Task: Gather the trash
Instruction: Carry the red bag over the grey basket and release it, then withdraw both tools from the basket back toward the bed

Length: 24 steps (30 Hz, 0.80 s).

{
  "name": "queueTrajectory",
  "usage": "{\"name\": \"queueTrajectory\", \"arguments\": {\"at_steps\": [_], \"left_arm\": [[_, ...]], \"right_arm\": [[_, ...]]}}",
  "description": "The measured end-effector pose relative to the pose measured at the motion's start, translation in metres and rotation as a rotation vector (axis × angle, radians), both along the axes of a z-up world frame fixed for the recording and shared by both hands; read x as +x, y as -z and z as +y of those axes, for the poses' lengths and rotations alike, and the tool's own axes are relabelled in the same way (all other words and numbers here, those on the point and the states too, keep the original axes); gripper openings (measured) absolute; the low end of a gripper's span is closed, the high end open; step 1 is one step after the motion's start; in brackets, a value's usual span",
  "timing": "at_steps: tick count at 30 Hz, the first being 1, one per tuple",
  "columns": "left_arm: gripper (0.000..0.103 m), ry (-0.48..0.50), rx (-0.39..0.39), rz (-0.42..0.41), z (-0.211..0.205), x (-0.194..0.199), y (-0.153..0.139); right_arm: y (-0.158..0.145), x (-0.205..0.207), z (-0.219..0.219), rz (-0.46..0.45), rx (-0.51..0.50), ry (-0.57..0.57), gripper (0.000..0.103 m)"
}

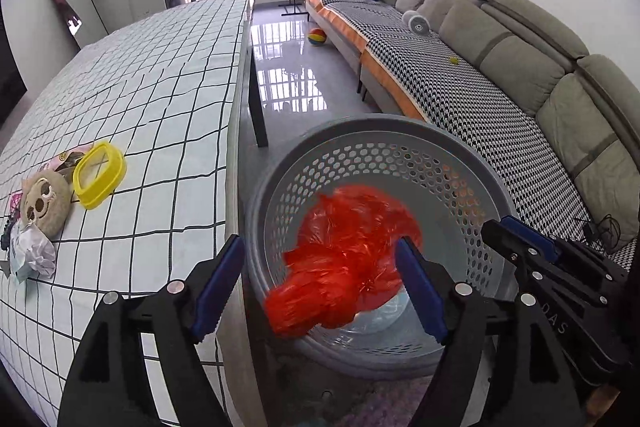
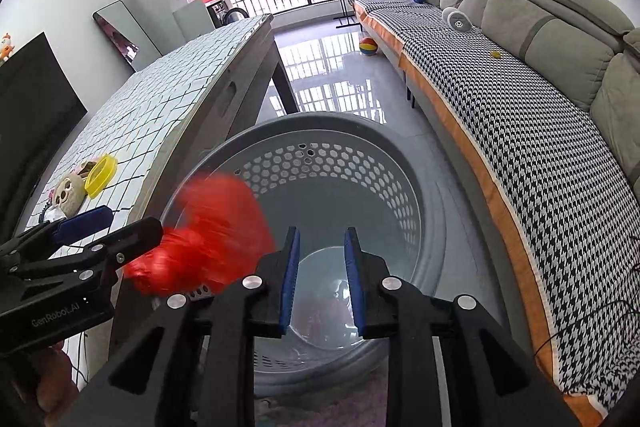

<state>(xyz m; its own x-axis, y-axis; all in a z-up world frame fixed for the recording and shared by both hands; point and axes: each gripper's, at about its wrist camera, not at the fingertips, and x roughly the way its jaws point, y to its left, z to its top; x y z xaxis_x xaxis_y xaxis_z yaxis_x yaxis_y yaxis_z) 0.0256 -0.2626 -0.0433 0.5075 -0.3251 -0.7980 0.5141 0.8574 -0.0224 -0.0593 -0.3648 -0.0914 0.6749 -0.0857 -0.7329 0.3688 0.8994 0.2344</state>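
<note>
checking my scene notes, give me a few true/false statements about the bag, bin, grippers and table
1. The red bag is over the grey bin. True.
2. The left gripper is clamped on the bag. False: its fingers are spread wide, the bag loose and blurred between them.
3. The right gripper holds nothing. True.
4. The bin stands on the table. False: it is beside the table, lower.
5. A yellow lid lies on the table. True.
</note>
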Motion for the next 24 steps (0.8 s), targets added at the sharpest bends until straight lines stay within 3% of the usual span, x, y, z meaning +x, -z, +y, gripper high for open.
{"name": "queueTrajectory", "arguments": {"at_steps": [8, 24], "left_arm": [[0.078, -0.01, 0.003, 0.001, 0.005, 0.0, 0.001], [0.082, -0.044, -0.028, -0.035, 0.03, -0.004, -0.014]], "right_arm": [[0.001, -0.002, 0.003, 0.006, 0.001, 0.009, 0.024], [-0.009, -0.009, 0.021, -0.007, -0.019, 0.003, 0.037]]}}
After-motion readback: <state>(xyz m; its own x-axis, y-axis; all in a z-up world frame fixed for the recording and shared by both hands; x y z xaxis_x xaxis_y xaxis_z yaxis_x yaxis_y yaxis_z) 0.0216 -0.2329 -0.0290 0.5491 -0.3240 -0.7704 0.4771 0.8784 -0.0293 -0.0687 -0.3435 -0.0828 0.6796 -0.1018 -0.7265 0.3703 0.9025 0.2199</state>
